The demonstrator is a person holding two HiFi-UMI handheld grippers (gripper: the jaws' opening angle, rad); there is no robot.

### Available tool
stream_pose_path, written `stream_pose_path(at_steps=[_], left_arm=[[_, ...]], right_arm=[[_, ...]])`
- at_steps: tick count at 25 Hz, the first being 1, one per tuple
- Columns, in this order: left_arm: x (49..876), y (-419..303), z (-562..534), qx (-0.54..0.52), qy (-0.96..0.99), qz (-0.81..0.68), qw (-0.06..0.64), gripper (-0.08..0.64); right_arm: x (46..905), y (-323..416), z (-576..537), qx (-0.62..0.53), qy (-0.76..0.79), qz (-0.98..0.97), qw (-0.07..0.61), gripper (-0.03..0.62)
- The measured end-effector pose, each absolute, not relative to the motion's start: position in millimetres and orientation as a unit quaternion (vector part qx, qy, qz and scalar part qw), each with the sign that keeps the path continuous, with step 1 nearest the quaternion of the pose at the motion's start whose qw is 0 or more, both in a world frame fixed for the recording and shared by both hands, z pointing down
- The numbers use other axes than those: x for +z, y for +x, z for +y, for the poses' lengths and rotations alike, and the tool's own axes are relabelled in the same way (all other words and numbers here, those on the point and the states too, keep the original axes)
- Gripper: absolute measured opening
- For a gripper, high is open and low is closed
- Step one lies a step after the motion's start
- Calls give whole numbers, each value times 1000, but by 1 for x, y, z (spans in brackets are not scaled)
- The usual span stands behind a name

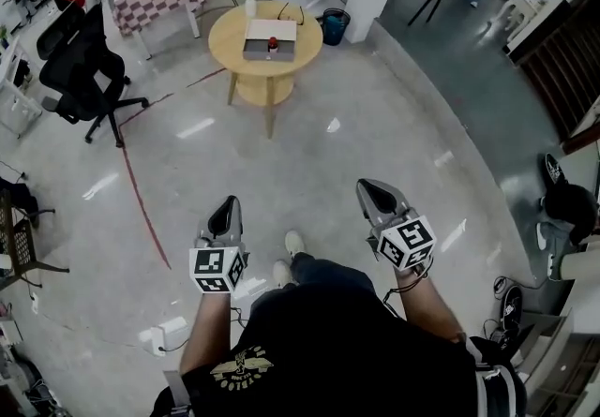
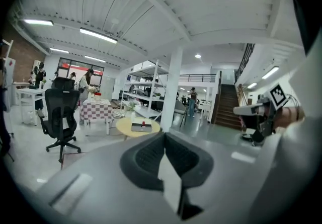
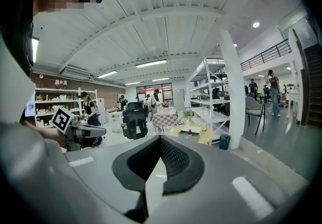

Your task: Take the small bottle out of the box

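The small red-capped bottle (image 1: 272,47) stands in the flat grey box (image 1: 286,31) on the round wooden desk (image 1: 234,45), far ahead. It is likely light and slippery (take its body). The left gripper (image 1: 225,204) and right gripper (image 1: 367,186) are closed, empty.

The head view looks steeply down at the floor (image 1: 328,153). Both gripper views face forward, level, sharing the far counter (image 1: 225,45)

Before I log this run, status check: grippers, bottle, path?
Left gripper and right gripper shut, empty. Small bottle in box on round table, far ahead. Office chair left of path.
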State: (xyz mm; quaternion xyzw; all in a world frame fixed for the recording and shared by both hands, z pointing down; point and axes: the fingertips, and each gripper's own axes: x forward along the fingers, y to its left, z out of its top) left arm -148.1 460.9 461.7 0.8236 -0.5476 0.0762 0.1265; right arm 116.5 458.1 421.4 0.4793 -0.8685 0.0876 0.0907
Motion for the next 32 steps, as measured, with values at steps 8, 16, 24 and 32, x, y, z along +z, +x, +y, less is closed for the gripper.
stream_pose_path(at_steps=[8,16,24,32], left_arm=[[482,-111,436,96,846,-505,140,0],[442,-87,387,106,860,-493,73,0],[427,-91,322,69,834,-541,84,0],[400,-94,265,90,832,-544,55,0]], right_arm=[[423,120,434,116,484,-865,71,9],[412,139,403,92,484,-867,70,9],[420,147,331,96,485,-868,50,9],[416,153,269,97,472,-876,23,9]])
